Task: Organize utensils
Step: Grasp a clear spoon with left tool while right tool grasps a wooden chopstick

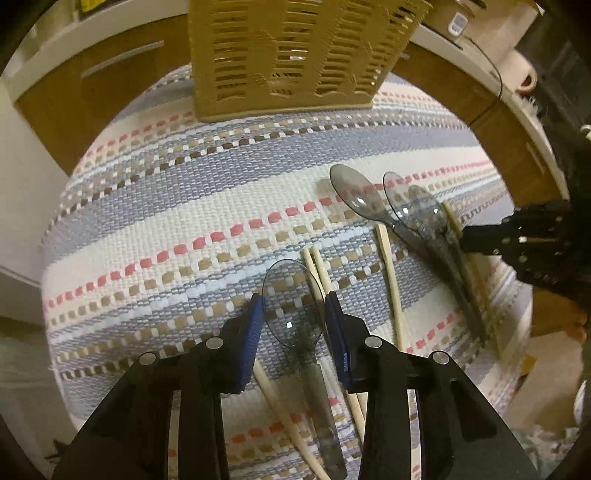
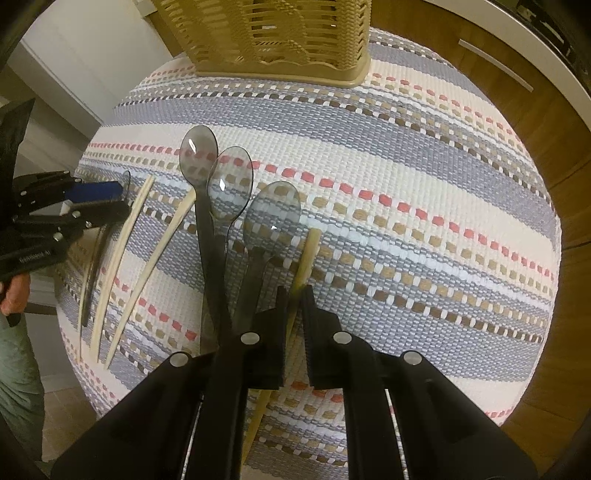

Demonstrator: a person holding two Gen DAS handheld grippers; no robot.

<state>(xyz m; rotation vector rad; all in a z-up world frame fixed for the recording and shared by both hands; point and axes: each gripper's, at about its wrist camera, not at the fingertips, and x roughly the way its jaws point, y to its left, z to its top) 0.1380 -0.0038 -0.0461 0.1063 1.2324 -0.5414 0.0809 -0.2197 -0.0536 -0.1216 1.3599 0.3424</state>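
Several smoky clear plastic spoons and pale wooden chopsticks lie on a striped woven mat (image 1: 184,206). My left gripper (image 1: 295,306) is open, its blue pads either side of one spoon (image 1: 291,306) lying beside two chopsticks (image 1: 321,273). Three more spoons (image 2: 225,184) lie in a fan in the right wrist view. My right gripper (image 2: 294,291) is shut on a yellowish chopstick (image 2: 308,251) next to the rightmost spoon (image 2: 273,218). A tan slotted basket (image 1: 291,55) stands at the mat's far edge; it also shows in the right wrist view (image 2: 266,33).
The mat (image 2: 406,184) covers a round surface. Wooden cabinet fronts (image 1: 92,85) with bar handles stand behind. Two loose chopsticks (image 2: 129,243) lie left of the spoons. The left gripper (image 2: 107,201) shows at the left edge of the right wrist view.
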